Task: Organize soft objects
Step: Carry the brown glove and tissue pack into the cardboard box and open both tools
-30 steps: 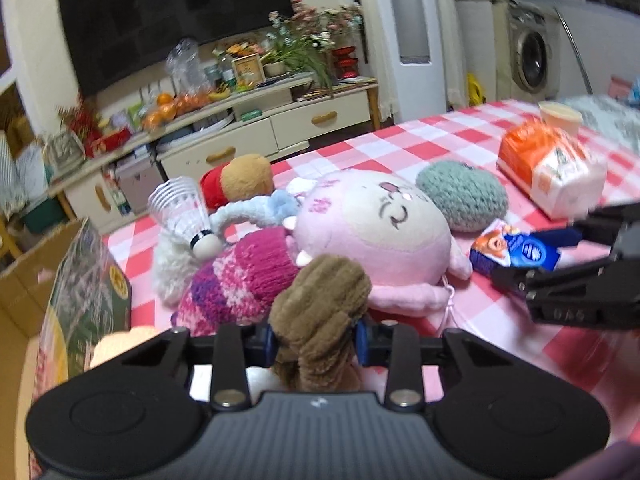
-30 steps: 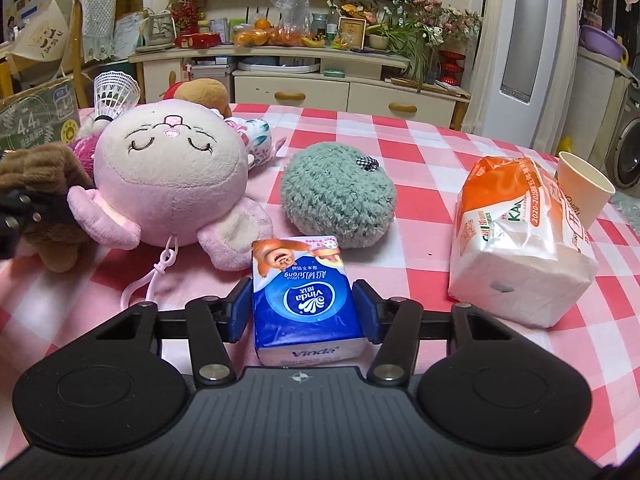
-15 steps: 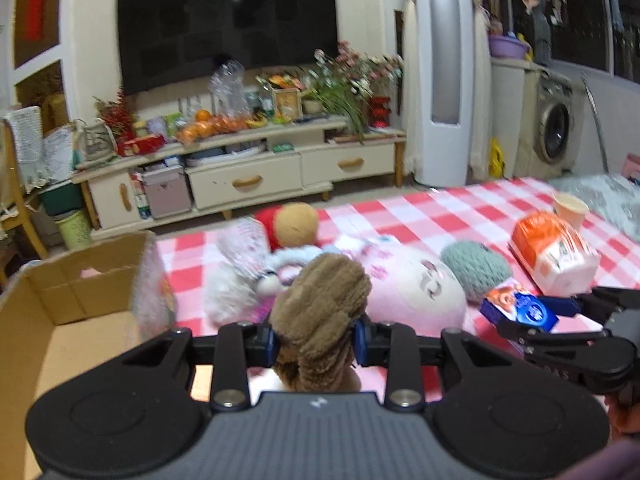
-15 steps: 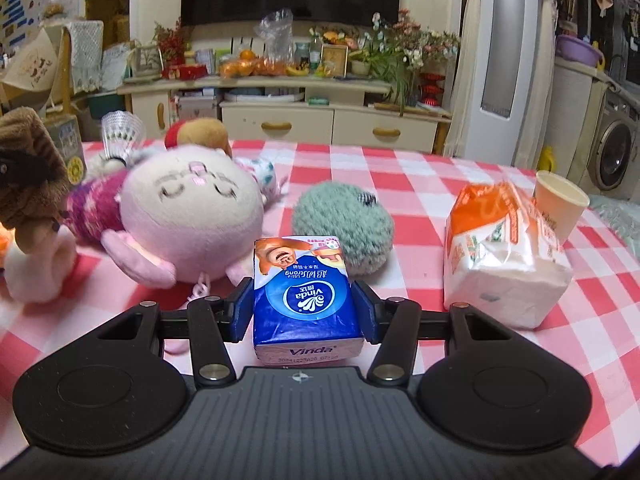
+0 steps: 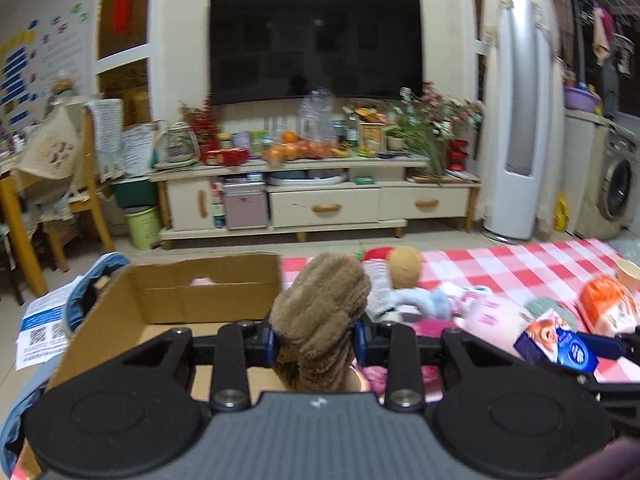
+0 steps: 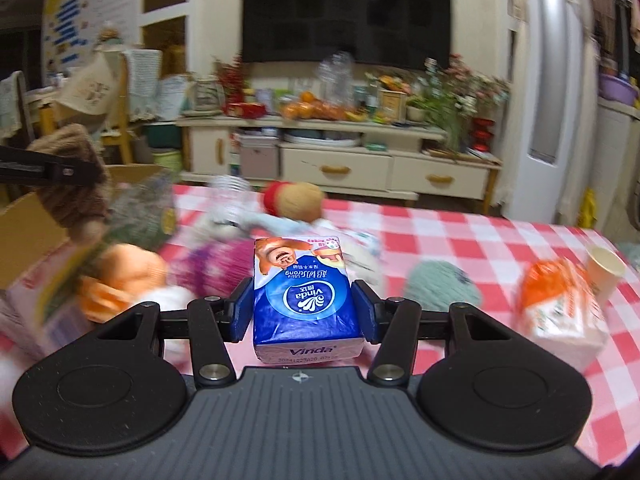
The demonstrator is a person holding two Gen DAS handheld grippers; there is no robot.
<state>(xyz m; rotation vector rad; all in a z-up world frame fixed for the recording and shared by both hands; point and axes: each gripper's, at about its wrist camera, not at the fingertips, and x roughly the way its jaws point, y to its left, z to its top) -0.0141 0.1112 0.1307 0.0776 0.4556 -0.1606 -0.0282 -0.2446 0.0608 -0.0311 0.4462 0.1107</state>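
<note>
My left gripper is shut on a brown plush toy, held in the air near an open cardboard box at the table's left end. The same brown plush toy and the left gripper's fingers show at the left of the right wrist view. My right gripper is shut on a blue tissue pack, lifted above the red checked tablecloth. That tissue pack also appears at the right of the left wrist view. A pink plush and a green knitted ball lie on the table.
An orange-and-white tissue bag and a paper cup stand at the right. A red-and-tan plush and other soft toys lie mid-table. A boxed item stands left of them. A TV cabinet is beyond the table.
Both grippers have risen and swung left with their loads. The brown plush now hangs by the open box, and the tissue pack is up off the cloth.
</note>
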